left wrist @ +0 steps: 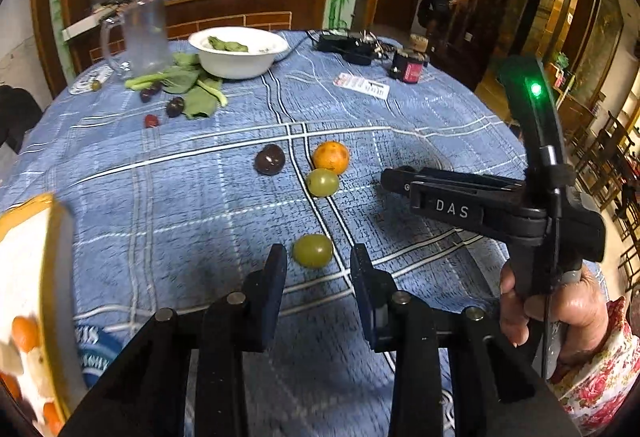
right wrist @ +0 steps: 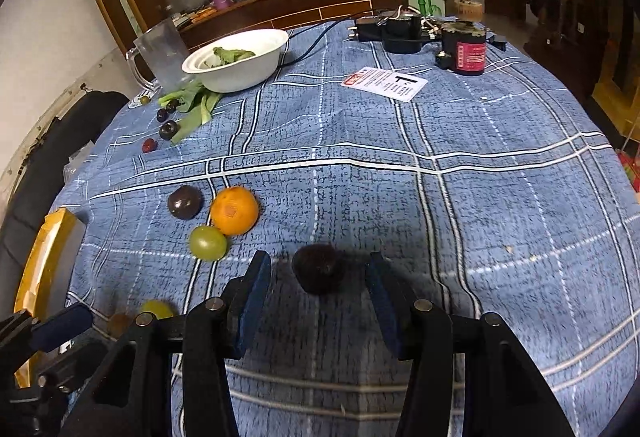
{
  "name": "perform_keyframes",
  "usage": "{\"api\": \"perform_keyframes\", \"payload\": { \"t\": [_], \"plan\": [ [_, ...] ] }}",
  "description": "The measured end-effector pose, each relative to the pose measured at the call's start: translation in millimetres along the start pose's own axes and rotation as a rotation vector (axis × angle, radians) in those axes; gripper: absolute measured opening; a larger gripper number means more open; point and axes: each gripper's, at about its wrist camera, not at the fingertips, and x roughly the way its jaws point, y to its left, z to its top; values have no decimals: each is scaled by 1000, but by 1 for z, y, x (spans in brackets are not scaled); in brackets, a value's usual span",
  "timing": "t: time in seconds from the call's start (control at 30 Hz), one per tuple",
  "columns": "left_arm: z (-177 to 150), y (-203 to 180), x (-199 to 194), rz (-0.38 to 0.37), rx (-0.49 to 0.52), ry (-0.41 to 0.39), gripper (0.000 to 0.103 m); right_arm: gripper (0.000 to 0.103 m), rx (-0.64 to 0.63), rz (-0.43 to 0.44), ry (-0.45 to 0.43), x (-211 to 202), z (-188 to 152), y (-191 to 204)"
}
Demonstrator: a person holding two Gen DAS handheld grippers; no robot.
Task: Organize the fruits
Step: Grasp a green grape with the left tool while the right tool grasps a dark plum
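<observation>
Nearest, the left tool [left wrist: 319, 261] stands spread around a green fruit [left wrist: 313, 250], pads not touching. Likewise spread, the right tool [right wrist: 318, 279] straddles a dark fruit [right wrist: 317, 273] on the blue surface [right wrist: 500, 197].

Both wrist cams: down-angled; tablecloth [left wrist: 200, 197] shared.

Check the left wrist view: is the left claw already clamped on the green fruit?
No. The green fruit lies on the tablecloth ahead of the left claw, with gaps on both sides.
</observation>
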Motion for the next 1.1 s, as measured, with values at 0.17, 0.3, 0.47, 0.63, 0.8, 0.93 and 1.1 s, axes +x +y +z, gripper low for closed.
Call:
{"api": "perform_keyframes", "payload": {
  "t": [0.17, 0.3, 0.47, 0.63, 0.8, 0.93, 1.1],
  "plan": [
    [2, -2, 23, -18, 23, 32, 31, 44, -35, -12, -21, 2, -1, 5],
    [0, -6, 30, 19, 60, 23, 31, 28, -41, -17, -22, 3, -1, 5],
    [-1, 3, 30, 19, 30, -13, 20, 26, -33, -4, -28, 0, -2, 3],
    [-2, 14, 28, 13, -18, -48, 19, 26, -32, 2, -49, -6, -5, 1],
    [-2, 21, 23, 16, -44, -73, 19, 26, -35, 10, -61, -8, -5, 2],
    [1, 23, 12, -18, -67, -109, 20, 26, -17, 12, -74, -8, -5, -1],
    [-2, 28, -16, -43, -115, -135, 20, 26, 26, 27, -64, -14, -9, -1]
  ]
}}
